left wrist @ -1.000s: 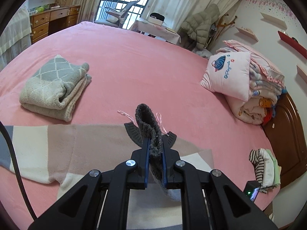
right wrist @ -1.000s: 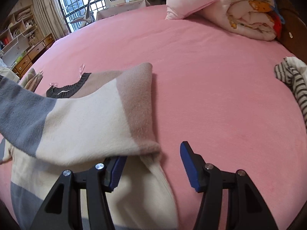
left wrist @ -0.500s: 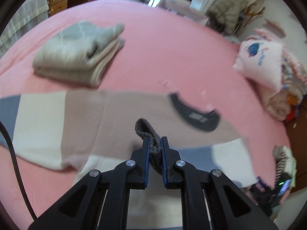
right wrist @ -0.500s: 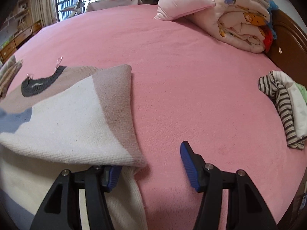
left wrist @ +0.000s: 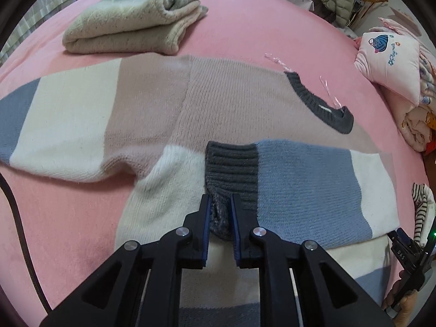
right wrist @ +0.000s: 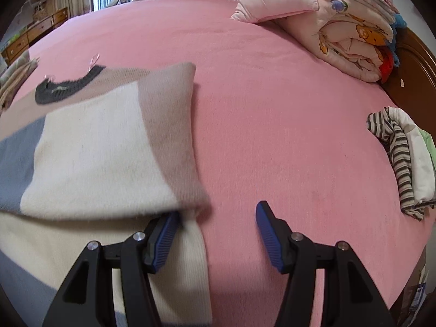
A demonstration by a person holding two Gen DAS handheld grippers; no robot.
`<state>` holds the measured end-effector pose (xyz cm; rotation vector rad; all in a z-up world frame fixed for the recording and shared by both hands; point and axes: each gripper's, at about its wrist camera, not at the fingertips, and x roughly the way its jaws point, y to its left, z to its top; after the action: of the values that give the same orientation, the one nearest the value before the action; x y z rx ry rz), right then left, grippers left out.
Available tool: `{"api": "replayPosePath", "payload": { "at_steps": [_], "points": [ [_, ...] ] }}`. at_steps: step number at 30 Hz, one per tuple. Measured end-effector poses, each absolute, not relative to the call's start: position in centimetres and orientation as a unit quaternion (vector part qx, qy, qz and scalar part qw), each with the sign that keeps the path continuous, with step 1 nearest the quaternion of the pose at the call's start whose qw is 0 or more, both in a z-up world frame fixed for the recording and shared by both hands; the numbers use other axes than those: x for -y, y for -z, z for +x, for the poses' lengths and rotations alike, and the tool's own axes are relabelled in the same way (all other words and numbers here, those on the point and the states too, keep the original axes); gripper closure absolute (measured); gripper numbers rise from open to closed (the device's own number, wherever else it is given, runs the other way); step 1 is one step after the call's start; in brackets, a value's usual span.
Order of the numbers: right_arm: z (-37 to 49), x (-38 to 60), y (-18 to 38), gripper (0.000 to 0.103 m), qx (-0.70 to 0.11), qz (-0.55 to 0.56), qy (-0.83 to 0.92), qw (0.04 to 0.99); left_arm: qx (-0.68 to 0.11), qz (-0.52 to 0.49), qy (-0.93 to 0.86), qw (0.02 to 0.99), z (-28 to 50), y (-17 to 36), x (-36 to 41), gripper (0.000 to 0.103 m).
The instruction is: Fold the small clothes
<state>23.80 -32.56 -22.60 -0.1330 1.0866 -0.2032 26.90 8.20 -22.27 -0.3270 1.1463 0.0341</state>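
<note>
Pinching dark cuff: left hand-held gripper, nearly closed | sweater flat beneath | right hand-held gripper wide, empty

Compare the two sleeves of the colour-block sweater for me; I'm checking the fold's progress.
The right sleeve is folded across the sweater's body; the left sleeve lies spread out over the pink bed. The right sleeve's dark cuff sits between the left tongs; no tongs are at the left sleeve. Both share blue, cream and beige bands.

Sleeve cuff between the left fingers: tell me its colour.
Dark grey ribbed knit; the cuff shows best in the left wrist view.
</note>
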Motion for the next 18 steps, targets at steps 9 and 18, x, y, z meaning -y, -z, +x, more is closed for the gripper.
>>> {"api": "replayPosePath", "payload": {
  "at_steps": [9,18],
  "points": [
    [20.8,34.4,18.1,0.046,-0.522,0.005,0.052,0.852,-0.539,-0.135,-0.009,0.832,26.2,22.1,-8.1,0.085],
    [29.9,33.3,13.6,0.044,-0.485,0.020,0.059,0.872,-0.535,-0.127,-0.017,0.835,26.1,22.4,-7.7,0.084]
  ]
}}
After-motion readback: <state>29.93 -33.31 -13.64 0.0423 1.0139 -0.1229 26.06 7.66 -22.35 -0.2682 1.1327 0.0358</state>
